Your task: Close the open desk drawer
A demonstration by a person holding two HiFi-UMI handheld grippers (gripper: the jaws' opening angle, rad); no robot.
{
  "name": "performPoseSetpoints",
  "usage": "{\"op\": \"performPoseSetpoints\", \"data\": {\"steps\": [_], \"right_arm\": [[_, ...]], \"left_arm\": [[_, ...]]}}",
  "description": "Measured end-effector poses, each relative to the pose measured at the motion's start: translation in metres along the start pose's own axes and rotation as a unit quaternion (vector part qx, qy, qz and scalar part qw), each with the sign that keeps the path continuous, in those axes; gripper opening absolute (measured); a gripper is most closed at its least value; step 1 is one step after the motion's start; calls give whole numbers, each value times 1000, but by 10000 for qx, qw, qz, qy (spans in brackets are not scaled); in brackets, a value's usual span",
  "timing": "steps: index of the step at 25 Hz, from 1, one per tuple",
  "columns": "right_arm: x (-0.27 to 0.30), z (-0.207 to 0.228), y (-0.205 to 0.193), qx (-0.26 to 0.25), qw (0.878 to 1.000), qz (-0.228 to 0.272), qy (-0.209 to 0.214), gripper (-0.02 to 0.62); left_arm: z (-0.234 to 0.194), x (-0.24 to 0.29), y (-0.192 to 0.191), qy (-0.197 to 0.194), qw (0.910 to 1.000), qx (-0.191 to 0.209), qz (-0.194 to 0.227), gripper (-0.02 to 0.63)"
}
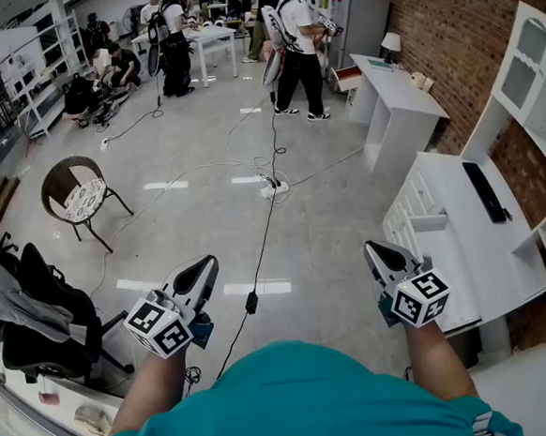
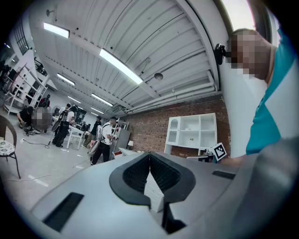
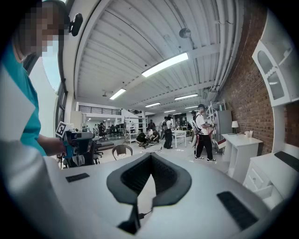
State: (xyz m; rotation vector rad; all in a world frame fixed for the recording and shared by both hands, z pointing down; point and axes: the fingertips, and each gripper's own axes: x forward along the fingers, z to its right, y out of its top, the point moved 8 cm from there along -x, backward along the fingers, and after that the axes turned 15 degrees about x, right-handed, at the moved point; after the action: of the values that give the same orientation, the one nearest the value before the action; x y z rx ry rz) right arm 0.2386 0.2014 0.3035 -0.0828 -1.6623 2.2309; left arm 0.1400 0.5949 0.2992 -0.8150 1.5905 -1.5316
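A white desk [image 1: 463, 235] stands along the brick wall on the right, and one of its drawers [image 1: 429, 221] sticks out towards the floor. My left gripper [image 1: 206, 264] is held low at the left, over bare floor, with its jaws shut and nothing between them. At the right, my right gripper [image 1: 375, 248] is also shut and empty, a little short of the desk's front. The left gripper view shows the closed tips [image 2: 149, 154] pointing into the room. The right gripper view shows its closed tips [image 3: 150, 157], with the white desk [image 3: 271, 170] at the lower right.
A second white desk [image 1: 398, 104] stands further along the wall. A wicker chair [image 1: 78, 192] and a black office chair with clothes [image 1: 36, 320] are on the left. A black cable [image 1: 264, 227] runs across the floor to a power strip [image 1: 275, 189]. Several people [image 1: 295, 41] stand at the far end.
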Motion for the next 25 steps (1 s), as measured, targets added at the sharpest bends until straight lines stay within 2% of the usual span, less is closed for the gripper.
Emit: {"op": "performPoseSetpoints", "data": {"steps": [16, 25], "right_arm": [[6, 9, 6, -4, 10000, -18, 50, 21], [-11, 56, 13, -30, 9999, -110, 101, 21]], "left_arm": [[-1, 14, 4, -31, 10000, 73, 42, 17], [33, 70, 3, -161, 9997, 139, 105, 17]]}}
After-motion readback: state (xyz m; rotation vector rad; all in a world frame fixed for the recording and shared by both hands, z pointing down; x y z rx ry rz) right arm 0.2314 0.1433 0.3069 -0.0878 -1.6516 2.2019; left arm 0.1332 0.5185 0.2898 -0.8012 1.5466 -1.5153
